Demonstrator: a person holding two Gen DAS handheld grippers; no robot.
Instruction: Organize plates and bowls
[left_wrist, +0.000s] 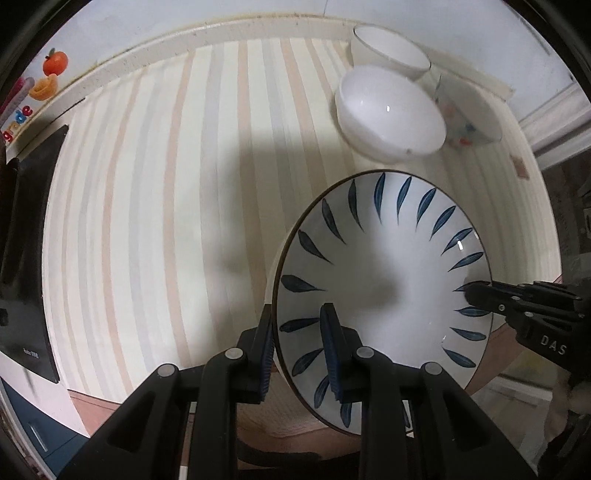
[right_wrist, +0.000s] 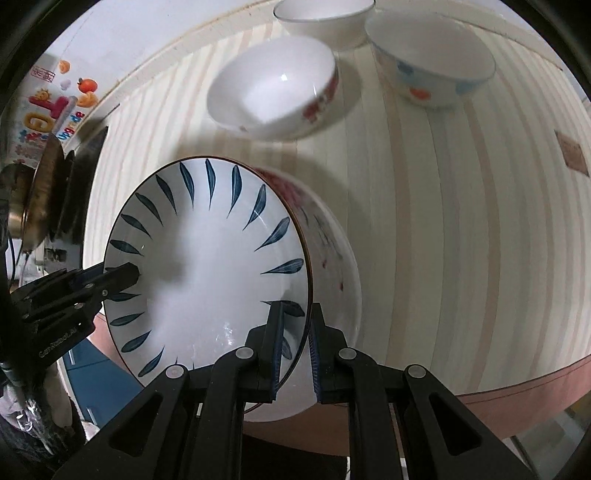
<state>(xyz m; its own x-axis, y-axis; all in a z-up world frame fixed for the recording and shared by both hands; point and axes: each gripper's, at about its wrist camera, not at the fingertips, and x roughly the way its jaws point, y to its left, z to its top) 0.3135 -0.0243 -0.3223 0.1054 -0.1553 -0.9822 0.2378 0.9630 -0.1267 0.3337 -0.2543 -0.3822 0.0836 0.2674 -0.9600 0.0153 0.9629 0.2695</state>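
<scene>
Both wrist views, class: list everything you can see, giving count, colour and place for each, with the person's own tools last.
Leaf-pattern plate: one, white with blue leaf marks, near table edge, resting on a second dish.
Dish underneath: one, white with red marks, only its right side shows.
Bowl with red print: one, white, beyond the plate.
Bowl with blue and orange spots: one, white, far right.
Plain bowl: one, white, farthest back.
Tablecloth: one, cream with pale stripes, covering the table.
Black flat object: one, at left table edge.
Left gripper: one, black, straddling the plate's left rim.
Right gripper: one, black, straddling the plate's right rim.
</scene>
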